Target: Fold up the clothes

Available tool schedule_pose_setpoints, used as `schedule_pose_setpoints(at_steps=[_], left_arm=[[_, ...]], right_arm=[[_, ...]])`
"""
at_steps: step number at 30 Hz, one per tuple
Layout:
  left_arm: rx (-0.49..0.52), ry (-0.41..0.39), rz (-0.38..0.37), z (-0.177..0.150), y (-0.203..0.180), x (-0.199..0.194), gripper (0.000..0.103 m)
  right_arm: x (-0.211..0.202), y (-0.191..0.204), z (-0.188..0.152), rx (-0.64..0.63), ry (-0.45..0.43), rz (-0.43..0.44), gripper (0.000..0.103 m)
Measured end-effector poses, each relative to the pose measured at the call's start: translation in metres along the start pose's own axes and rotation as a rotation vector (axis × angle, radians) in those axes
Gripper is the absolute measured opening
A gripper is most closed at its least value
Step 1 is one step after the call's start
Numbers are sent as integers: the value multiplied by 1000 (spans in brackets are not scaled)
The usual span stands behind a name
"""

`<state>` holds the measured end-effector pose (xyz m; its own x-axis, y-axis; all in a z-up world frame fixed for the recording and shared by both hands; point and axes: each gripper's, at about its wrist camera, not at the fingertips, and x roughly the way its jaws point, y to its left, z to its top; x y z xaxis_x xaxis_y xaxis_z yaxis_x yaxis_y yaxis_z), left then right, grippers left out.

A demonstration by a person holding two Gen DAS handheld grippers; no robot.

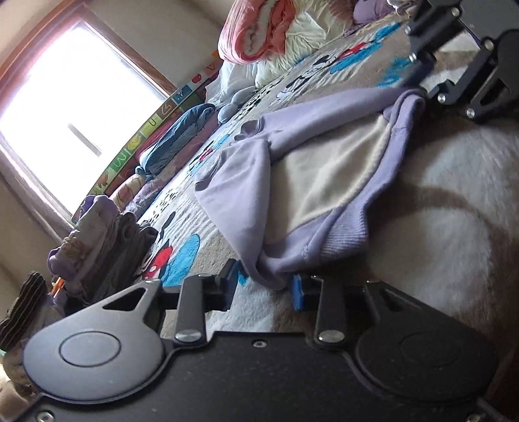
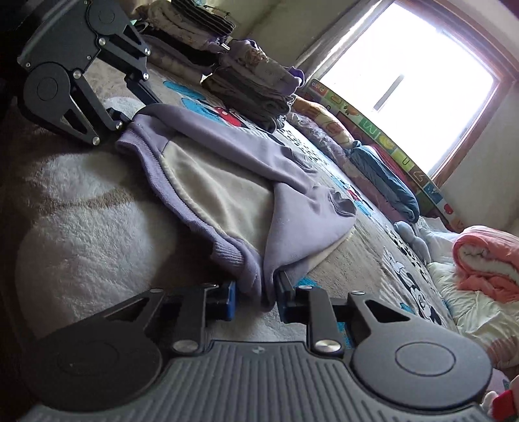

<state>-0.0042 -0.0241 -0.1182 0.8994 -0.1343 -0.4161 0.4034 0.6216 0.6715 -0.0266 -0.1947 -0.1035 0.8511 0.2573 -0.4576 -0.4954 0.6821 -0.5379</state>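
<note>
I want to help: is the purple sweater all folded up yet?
Partly folded: the purple sweater has one flap turned over, cream lining showing.

Bright window [image 2: 418, 74], cream walls [image 1: 155, 22], seemingly a patterned bed [image 1: 454, 201]

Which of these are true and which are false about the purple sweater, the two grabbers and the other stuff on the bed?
1. The purple sweatshirt lies on a cartoon-mouse blanket. True.
2. The left gripper has a corner of the sweatshirt's hem between its blue pads. True.
3. The right gripper hangs in the air away from the sweatshirt. False: the hem's other corner sits between its pads.
4. The folded clothes stack sits on top of the sweatshirt. False: it stands apart, beyond the sweatshirt.
5. The rolled bedding by the pillows is green. False: it is pink.
6. A window is behind the bed. True.
</note>
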Motion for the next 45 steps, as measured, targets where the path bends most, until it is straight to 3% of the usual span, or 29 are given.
schedule_pose_setpoints(at_steps=[1, 3, 10, 14, 18, 24, 28, 33, 38, 39, 42, 43, 44, 45], left_arm=[[1, -1, -6, 1, -2, 0, 11], [8, -3, -14, 4, -5, -1, 5], [62, -10, -36, 3, -11, -29, 2], [58, -10, -97, 1, -9, -55, 2], [-64, -36, -157, 7, 11, -72, 3], [-284, -98, -219, 22, 57, -71, 5], [-435, -133, -278, 36, 93, -55, 5], [-589, -152, -346, 47, 133, -20, 5], [-797, -82, -432, 36, 157, 50, 5], [-837, -66, -445, 31, 159, 66, 5], [-955, -26, -444, 15, 163, 97, 5], [-1005, -34, -463, 7, 164, 100, 8], [-1054, -42, -483, -1, 165, 101, 12], [-1088, -49, -504, -7, 166, 100, 26]], right_arm=[[1, -1, 0, 10, 0, 8, 15], [2, -1, 2, 26, -3, 19, 13], [-21, -5, 2, 54, -23, 52, 12], [-51, -3, 0, 49, -33, 87, 12], [-77, -15, 5, 95, -87, 76, 12], [-82, -51, 19, 210, -172, 52, 12], [-66, -81, 29, 293, -202, 48, 12], [-32, -128, 33, 473, -220, 108, 13], [31, -170, 24, 681, -186, 212, 14], [46, -177, 19, 732, -171, 226, 16], [84, -190, -2, 898, -134, 272, 41], [93, -193, -10, 958, -125, 290, 44], [98, -194, -18, 1013, -126, 308, 44], [96, -194, -27, 1060, -141, 329, 48]])
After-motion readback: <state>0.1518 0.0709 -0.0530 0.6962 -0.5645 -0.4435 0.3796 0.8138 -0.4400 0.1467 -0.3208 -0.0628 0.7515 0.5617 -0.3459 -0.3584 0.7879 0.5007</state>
